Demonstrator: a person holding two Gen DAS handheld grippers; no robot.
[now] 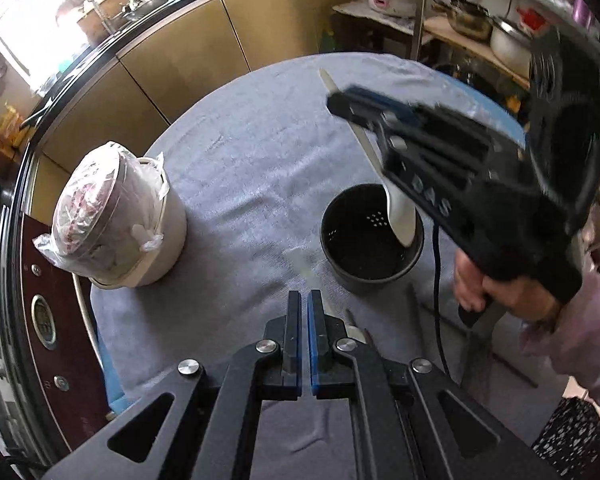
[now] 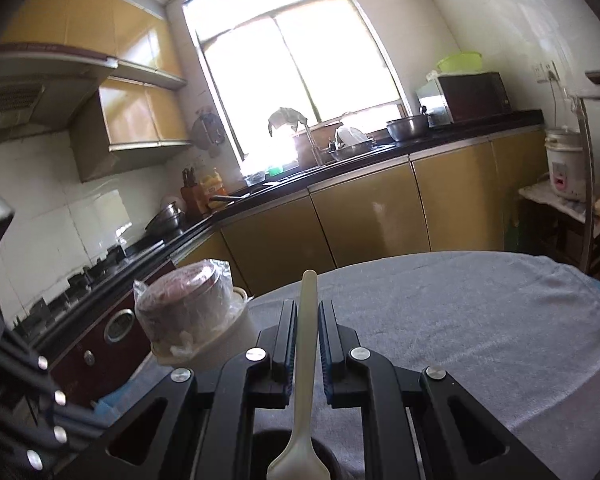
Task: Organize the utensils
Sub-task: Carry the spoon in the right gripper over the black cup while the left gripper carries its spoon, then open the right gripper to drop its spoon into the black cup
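A white plastic spoon [image 1: 398, 212] hangs bowl-down over a black perforated utensil holder [image 1: 370, 236] on the grey cloth. My right gripper [image 1: 342, 106] has the spoon's handle between its fingers. In the right wrist view the spoon's handle [image 2: 306, 328] stands between the fingers of the right gripper [image 2: 306, 312] with small gaps on both sides, and the holder's rim [image 2: 260, 440] lies below. My left gripper [image 1: 304, 300] is shut and empty, low over the cloth near the holder. A pale utensil [image 1: 300, 262] lies blurred on the cloth just ahead of it.
A round table with a grey cloth [image 1: 240, 152] fills the middle. A white rice cooker wrapped in plastic [image 1: 120, 220] stands at the left. A black cable [image 1: 438, 292] runs by the holder. Yellow kitchen cabinets [image 2: 360, 216] and a stove [image 2: 80, 280] lie beyond.
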